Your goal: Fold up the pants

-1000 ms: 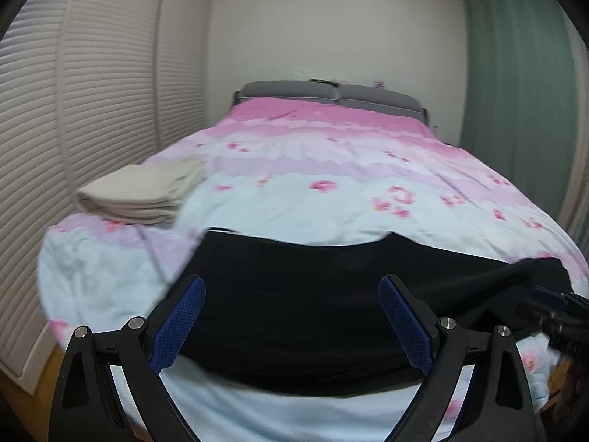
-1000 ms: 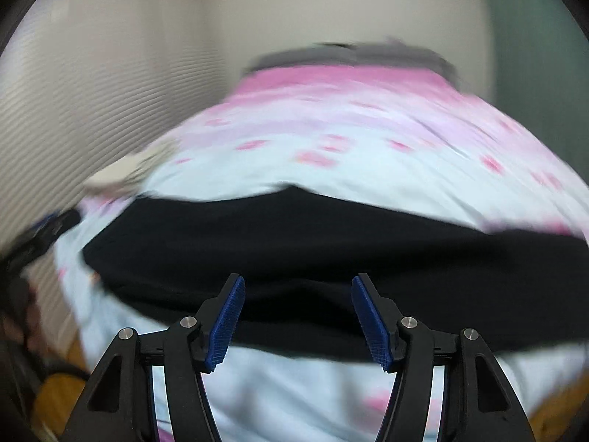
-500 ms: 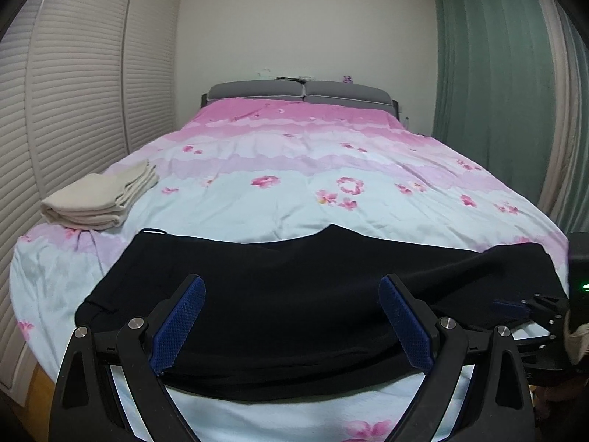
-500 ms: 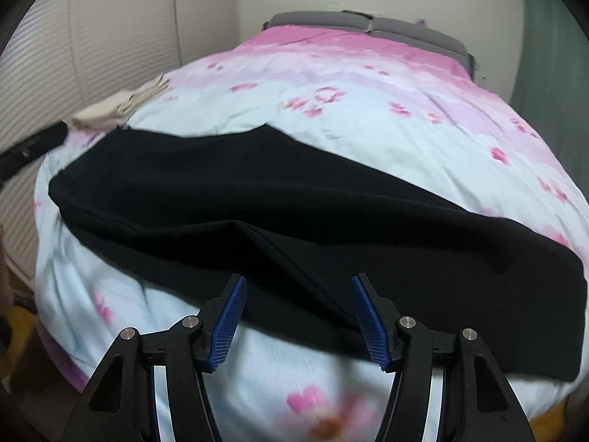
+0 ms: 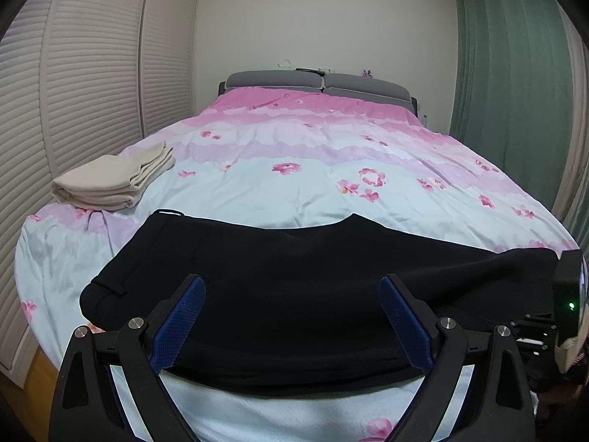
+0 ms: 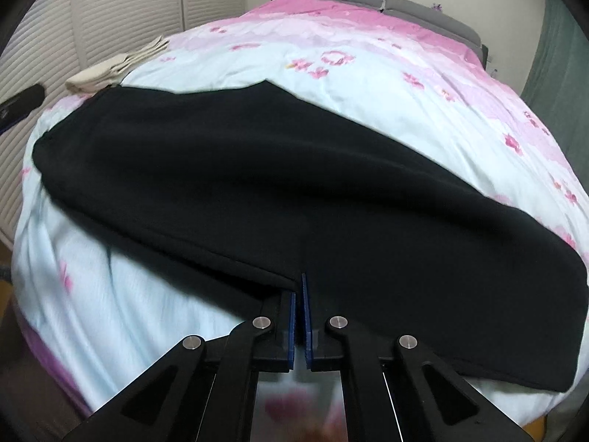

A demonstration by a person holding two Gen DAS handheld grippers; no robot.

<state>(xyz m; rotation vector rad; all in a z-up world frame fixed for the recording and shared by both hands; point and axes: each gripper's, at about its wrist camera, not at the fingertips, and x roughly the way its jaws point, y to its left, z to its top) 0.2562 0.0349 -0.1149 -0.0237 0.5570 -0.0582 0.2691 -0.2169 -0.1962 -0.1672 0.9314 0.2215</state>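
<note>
Right gripper pinches the pants' near hem at the bed's foot edge; left gripper waits, spread.

The black pants (image 6: 294, 184) lie flat across the foot of the bed (image 5: 313, 184). The right gripper (image 6: 299, 294) has just been closing and now sits pressed together on the near edge of the cloth. The bite looks thin, so the fabric could slip out, or only one layer could lift. The left gripper (image 5: 294, 316) hovers wide over the cloth, gripping nothing. Only the left view shows the whole beige stack (image 5: 114, 180) by the bed's left edge; only the right view shows the pinch.
</note>
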